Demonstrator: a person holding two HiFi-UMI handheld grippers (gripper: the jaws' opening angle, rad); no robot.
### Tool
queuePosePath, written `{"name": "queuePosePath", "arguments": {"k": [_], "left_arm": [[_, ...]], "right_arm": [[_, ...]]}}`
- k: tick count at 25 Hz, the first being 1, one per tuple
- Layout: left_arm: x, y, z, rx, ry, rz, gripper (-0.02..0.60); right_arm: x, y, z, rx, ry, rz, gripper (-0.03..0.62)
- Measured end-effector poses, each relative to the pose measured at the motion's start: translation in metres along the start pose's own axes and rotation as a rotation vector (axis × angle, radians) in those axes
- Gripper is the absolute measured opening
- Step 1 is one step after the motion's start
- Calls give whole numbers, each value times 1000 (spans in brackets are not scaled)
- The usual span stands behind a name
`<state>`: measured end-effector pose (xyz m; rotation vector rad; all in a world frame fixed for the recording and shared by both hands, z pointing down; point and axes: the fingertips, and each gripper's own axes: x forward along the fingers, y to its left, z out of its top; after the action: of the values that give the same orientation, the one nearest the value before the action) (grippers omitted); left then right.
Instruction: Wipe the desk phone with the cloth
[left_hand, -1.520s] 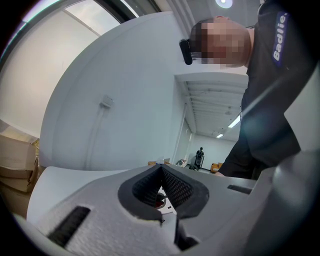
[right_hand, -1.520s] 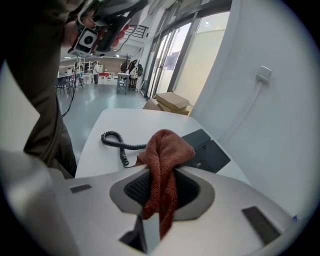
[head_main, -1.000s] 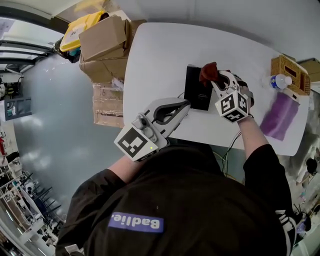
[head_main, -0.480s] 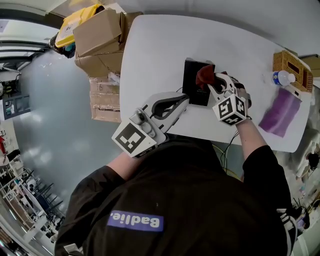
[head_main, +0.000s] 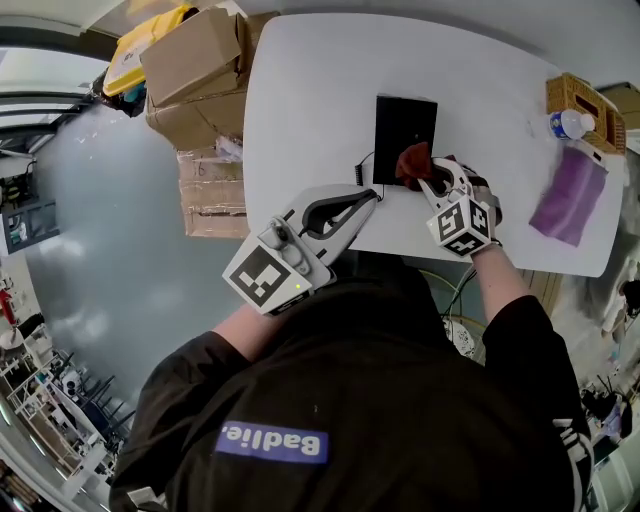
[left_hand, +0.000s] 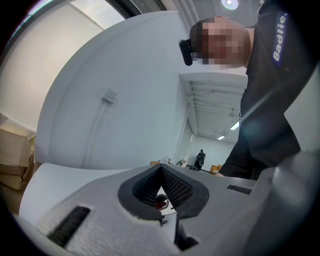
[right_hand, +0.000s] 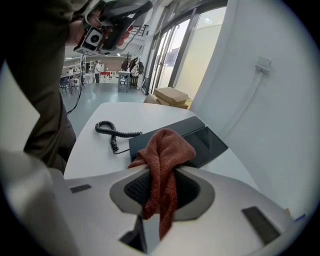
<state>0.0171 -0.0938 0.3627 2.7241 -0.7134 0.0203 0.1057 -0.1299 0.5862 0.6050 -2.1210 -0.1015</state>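
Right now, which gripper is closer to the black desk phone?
Right. The right gripper, clamping the red cloth, is at the desk phone's near edge. The left gripper lies apart from it, off its near left corner by the table edge.

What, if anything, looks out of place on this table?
Nothing spilled or damaged. The coiled cord trails loose beside the phone on the table, and a purple cloth lies near the edge while the right gripper holds the red cloth.
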Motion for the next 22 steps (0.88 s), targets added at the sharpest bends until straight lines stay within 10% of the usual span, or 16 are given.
{"name": "queuePosePath", "arguments": {"k": [10, 22], "left_arm": [[-51, -26, -3, 9, -33, -12, 9], [-140, -85, 10, 85, -104, -61, 9]], "right_arm": [[-6, 48, -10, 60, 68, -10, 89], [-88, 130, 80, 126, -25, -103, 89]]}}
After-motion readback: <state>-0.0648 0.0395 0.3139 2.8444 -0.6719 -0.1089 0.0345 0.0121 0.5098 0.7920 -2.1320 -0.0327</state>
